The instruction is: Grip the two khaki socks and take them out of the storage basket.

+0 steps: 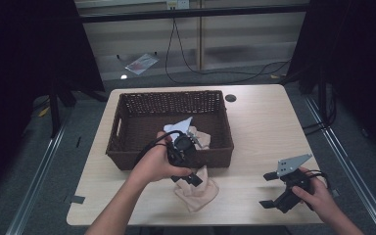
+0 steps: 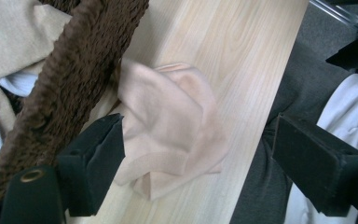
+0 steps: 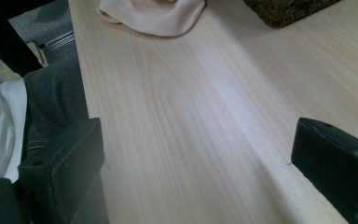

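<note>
A crumpled pale peach cloth (image 2: pixel 170 128) is lying on the light wooden table (image 1: pixel 259 127), just in front of the dark brown woven wicker basket (image 1: pixel 142 115) and touching its near wall. The left gripper (image 2: pixel 198 158) is hovering over the cloth, jaws spread wide, one jaw touching the cloth's edge. Beige and white fabric (image 2: pixel 14 37) is sitting inside the basket. The right gripper (image 1: pixel 274 191) is resting near the table's front right, jaws apart and holding nothing. No writing is legible.

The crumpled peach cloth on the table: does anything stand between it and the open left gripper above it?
Nothing visible does. The crumpled peach cloth lies on the light wooden table against the brown wicker basket, directly between the jaws of the left gripper.
</note>
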### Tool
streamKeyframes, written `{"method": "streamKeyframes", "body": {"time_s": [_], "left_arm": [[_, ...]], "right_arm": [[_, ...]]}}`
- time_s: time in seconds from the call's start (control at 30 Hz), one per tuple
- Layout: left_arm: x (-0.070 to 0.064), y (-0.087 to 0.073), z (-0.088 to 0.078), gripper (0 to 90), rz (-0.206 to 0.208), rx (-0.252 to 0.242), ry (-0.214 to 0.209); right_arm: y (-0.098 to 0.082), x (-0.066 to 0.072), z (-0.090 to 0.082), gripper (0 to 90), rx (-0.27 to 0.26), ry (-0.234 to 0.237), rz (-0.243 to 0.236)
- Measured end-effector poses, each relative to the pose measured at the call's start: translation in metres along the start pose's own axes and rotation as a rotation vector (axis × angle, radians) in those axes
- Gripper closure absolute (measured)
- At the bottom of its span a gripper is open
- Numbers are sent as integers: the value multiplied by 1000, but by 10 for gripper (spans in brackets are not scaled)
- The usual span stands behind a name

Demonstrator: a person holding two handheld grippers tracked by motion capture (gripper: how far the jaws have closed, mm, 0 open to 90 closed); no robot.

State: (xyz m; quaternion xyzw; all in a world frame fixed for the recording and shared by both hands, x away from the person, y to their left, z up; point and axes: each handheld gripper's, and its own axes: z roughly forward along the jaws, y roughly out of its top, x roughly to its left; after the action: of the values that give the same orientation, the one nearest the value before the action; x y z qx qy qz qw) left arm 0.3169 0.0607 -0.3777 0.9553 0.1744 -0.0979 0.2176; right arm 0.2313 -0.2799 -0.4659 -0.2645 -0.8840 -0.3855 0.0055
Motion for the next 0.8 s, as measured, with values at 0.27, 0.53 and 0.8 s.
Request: {"method": "streamKeyframes", "body": {"time_s": [0.27,0.53,0.8], "left_arm": [[2,-13,-1,113,8,-32,13],[4,-29,1,108,23,-69,19],[8,-44,8,101,22,-107,11]], "right_arm": [[0,0,0,25,-2,0,2],[0,0,1,25,1,4,1],[0,0,1,25,1,5,3]]}}
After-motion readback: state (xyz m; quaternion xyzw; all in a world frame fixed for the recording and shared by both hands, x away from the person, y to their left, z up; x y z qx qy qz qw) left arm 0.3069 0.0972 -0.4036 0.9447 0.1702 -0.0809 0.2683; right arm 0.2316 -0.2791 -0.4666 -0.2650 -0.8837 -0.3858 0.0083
